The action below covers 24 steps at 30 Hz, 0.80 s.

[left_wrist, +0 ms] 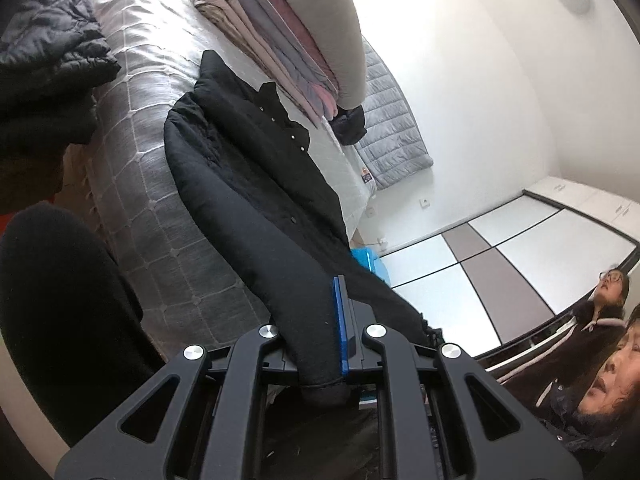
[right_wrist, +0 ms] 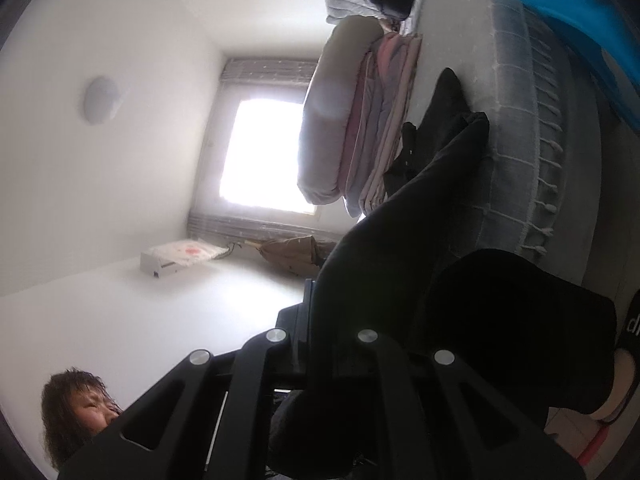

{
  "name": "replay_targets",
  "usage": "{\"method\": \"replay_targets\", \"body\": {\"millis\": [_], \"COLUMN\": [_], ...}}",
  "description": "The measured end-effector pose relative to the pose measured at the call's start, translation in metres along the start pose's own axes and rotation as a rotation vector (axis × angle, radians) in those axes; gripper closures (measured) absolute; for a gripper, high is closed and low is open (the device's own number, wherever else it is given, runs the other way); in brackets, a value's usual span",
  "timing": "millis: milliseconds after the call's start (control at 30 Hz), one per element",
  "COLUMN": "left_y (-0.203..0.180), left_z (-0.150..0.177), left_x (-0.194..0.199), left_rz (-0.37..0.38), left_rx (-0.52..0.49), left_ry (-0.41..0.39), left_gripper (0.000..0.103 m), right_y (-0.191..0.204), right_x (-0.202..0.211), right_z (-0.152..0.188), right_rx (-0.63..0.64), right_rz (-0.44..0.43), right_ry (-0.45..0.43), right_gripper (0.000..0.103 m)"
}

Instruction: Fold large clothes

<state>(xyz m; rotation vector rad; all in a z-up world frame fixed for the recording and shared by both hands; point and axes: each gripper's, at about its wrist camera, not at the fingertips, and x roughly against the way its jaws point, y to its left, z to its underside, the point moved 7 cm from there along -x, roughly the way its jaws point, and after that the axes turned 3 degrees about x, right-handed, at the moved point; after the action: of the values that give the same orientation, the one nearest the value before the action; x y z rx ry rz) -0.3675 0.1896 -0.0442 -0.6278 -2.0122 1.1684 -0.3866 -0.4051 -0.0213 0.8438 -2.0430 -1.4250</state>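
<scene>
The left tool is clamped on a fold of the black coat, its blue pad pressed against the cloth. The coat stretches from the tool up onto the bed, lying on the grey checked blanket beside a stack of folded bedding. The right tool also grips dark cloth of the coat, which runs toward the bed.

Home bedroom. Bed with grey checked cover; stack of folded quilts on it. Sliding-door wardrobe, curtained window, round ceiling lamp, white walls.
</scene>
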Motion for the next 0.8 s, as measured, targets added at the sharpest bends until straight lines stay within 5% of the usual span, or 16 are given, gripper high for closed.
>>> {"method": "replay_targets", "body": {"millis": [333, 800], "left_y": [-0.01, -0.019], "left_z": [-0.042, -0.154], "left_x": [0.0, -0.039], "left_rz": [0.06, 0.137], "left_rx": [0.014, 0.059], "left_ry": [-0.081, -0.179], "left_gripper": [0.093, 0.093], "right_y": [0.012, 0.026], "right_x": [-0.023, -0.102], "right_z": [-0.038, -0.12], "right_rx": [0.009, 0.032], "right_rz": [-0.1, -0.145], "right_ry": [-0.043, -0.074], "right_gripper": [0.096, 0.096]}}
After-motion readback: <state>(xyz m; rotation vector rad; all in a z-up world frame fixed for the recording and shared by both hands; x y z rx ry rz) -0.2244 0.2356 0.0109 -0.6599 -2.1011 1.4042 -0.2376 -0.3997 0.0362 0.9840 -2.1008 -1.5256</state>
